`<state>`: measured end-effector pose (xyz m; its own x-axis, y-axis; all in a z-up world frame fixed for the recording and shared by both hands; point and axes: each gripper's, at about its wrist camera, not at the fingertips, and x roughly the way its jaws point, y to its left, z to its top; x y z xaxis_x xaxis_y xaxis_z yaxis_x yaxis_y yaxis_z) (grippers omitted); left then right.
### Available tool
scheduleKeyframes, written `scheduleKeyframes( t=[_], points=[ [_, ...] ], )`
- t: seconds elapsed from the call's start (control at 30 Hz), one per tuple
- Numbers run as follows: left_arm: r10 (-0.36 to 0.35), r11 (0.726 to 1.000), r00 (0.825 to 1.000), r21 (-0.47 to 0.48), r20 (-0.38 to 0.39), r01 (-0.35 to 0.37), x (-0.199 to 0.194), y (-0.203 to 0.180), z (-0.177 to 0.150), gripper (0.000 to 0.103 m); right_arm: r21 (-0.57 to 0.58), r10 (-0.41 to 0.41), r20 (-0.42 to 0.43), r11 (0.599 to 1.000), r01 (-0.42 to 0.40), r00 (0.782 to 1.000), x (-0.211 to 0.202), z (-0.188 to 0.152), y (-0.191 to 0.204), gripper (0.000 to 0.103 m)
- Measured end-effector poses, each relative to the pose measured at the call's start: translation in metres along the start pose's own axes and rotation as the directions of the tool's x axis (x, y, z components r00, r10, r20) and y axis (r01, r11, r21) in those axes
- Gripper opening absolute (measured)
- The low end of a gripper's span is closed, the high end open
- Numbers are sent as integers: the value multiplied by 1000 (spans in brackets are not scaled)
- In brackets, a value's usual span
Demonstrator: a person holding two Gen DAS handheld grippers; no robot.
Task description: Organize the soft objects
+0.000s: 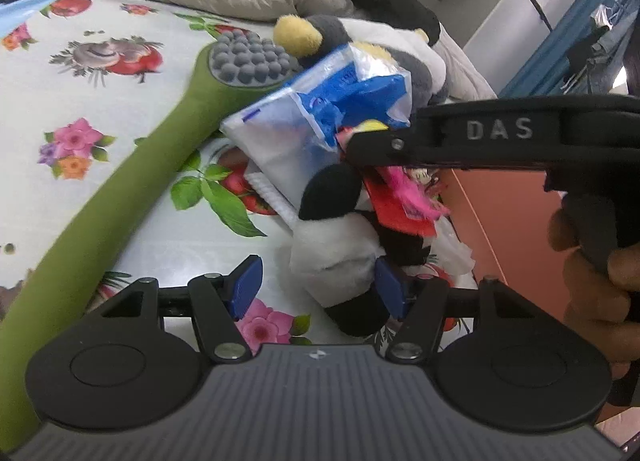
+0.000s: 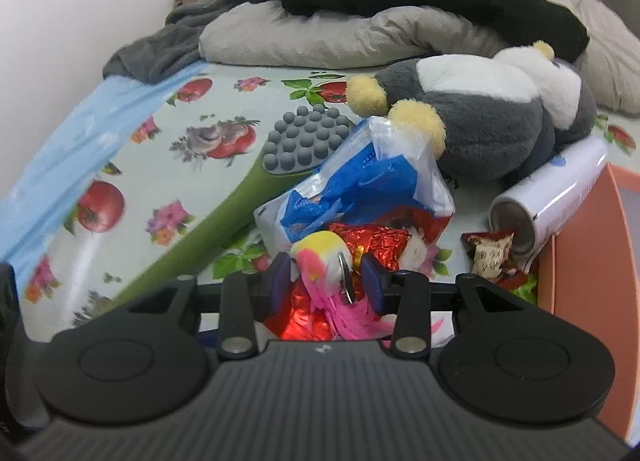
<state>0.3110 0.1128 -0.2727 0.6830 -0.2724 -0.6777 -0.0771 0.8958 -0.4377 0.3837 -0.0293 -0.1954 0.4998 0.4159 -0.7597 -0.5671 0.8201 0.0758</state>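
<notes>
Pink feathered toy (image 2: 326, 261) sits clamped in the right hand-held gripper (image 2: 326, 281); the left hand-held gripper (image 1: 318, 285), fingers apart, straddles a panda plush (image 1: 336, 253).

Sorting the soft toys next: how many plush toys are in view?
3: the grey penguin plush by the pillow, the black-and-white plush between the left gripper's fingers, the pink-and-yellow plush in the right gripper. Clutter may hide others.
</notes>
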Motion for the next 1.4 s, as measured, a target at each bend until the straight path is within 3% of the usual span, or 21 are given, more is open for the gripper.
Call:
scheduleKeyframes(
  t=[0.13, 0.23, 0.37, 0.63, 0.9, 1.4],
  points=[
    [-3, 1000, 1000, 18, 4, 3, 7, -5, 2, 66, -25, 0, 18, 1000, 0, 1000, -3, 0, 2, 35],
    [-2, 1000, 1000, 22, 10, 2, 5, -7, 2, 51, -23, -5, 33, 1000, 6, 999, -9, -2, 0, 34],
    [17, 1000, 1000, 13, 22, -18, -3, -12, 0, 44, -18, -6, 54, 1000, 6, 999, -21, -3, -1, 34],
    [90, 996, 995, -32, 48, -88, -38, -22, -12, 42, -10, -13, 87, 1000, 14, 996, -59, -12, 1, 34],
    [139, 985, 989, -112, 52, -133, -84, -28, -45, 42, 17, -36, 82, 999, 35, 996, -101, -40, 10, 34],
    [276, 947, 958, -196, 82, -256, -172, -32, -95, 42, 70, -69, 44, 995, 66, 997, -148, -107, 35, 34]
  ],
)
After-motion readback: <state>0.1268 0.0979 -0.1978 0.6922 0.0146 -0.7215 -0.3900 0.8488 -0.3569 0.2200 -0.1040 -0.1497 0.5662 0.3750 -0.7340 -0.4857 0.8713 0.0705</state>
